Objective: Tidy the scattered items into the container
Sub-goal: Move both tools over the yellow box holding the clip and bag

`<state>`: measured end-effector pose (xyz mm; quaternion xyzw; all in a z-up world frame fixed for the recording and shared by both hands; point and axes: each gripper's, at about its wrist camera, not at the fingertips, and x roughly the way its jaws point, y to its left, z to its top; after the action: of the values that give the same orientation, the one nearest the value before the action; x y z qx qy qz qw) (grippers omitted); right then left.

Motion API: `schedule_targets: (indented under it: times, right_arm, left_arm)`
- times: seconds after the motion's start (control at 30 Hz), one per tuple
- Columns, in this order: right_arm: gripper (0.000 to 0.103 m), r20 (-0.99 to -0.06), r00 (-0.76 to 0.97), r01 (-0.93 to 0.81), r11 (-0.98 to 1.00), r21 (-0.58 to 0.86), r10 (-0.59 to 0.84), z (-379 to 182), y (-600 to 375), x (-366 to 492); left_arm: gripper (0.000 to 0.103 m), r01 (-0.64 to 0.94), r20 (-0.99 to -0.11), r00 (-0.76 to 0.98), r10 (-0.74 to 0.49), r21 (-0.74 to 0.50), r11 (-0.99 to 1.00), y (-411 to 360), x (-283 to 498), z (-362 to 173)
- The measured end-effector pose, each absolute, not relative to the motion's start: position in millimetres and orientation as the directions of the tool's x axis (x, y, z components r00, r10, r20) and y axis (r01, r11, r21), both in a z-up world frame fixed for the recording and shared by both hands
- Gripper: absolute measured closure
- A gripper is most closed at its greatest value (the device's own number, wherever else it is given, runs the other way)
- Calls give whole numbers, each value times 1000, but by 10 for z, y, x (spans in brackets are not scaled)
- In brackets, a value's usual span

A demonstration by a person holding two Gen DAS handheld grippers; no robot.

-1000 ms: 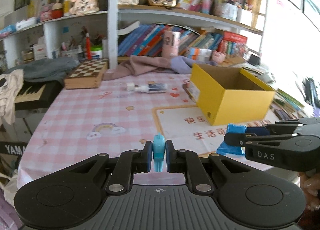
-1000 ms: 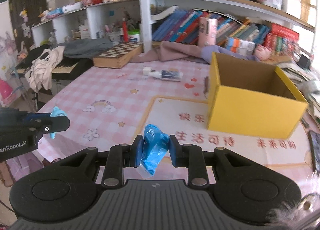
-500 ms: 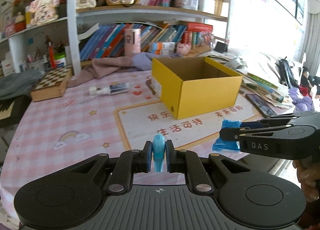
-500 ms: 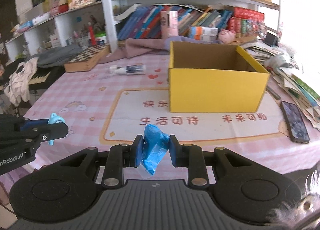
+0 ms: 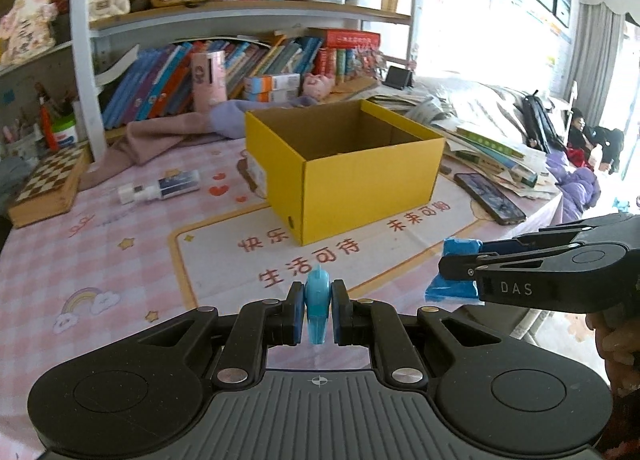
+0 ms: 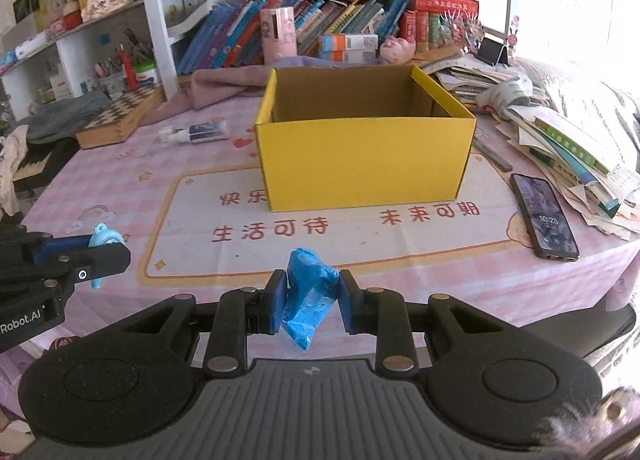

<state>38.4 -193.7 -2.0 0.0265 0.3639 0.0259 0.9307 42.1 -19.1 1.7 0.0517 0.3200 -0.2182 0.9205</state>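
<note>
Left wrist view: left gripper [image 5: 318, 310] has its jaws clamped on a small light-blue toy [image 5: 318, 306], held upright short of the yellow box [image 5: 344, 175], over the surface [image 5: 120, 260] with its pink checked cloth. The right gripper [image 5: 460, 274] enters from the right of the box's near corner, jaws closed on a blue crumpled packet [image 5: 456, 268]. Judgement: step in hand is carrying both items to the box; each should clear the near wall of the box before the jaws part, one gripper at a time so the two do not meet over the opening. A tube [image 5: 160, 189] lies on the surface left of the box, a phone [image 5: 490, 197] right of it. Hidden: the box floor is not visible, so contents cannot be told; the toy's lower end sits behind the jaws. Right wrist view: right gripper [image 6: 308, 302] clamps the packet [image 6: 308, 300], which hangs loosely below the pads, so it may snag the box [image 6: 364, 161] rim if carried low; carry it high. The left gripper [image 6: 102, 260] with the toy [image 6: 104, 240] is at frame left, well short of the box. Hidden: box floor only partly seen, near part blocked by the front wall; the toy's shape is too small to make out.
</note>
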Motion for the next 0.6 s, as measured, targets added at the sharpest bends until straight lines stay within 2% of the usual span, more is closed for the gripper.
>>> schedule_targets:
  times: [0.6]
  right_arm:
    - [77, -707, 707, 31, 997, 66, 25, -102, -2322, 644]
  left_arm:
    - [91, 534, -629, 645, -434, -34, 845, -636, 730, -57]
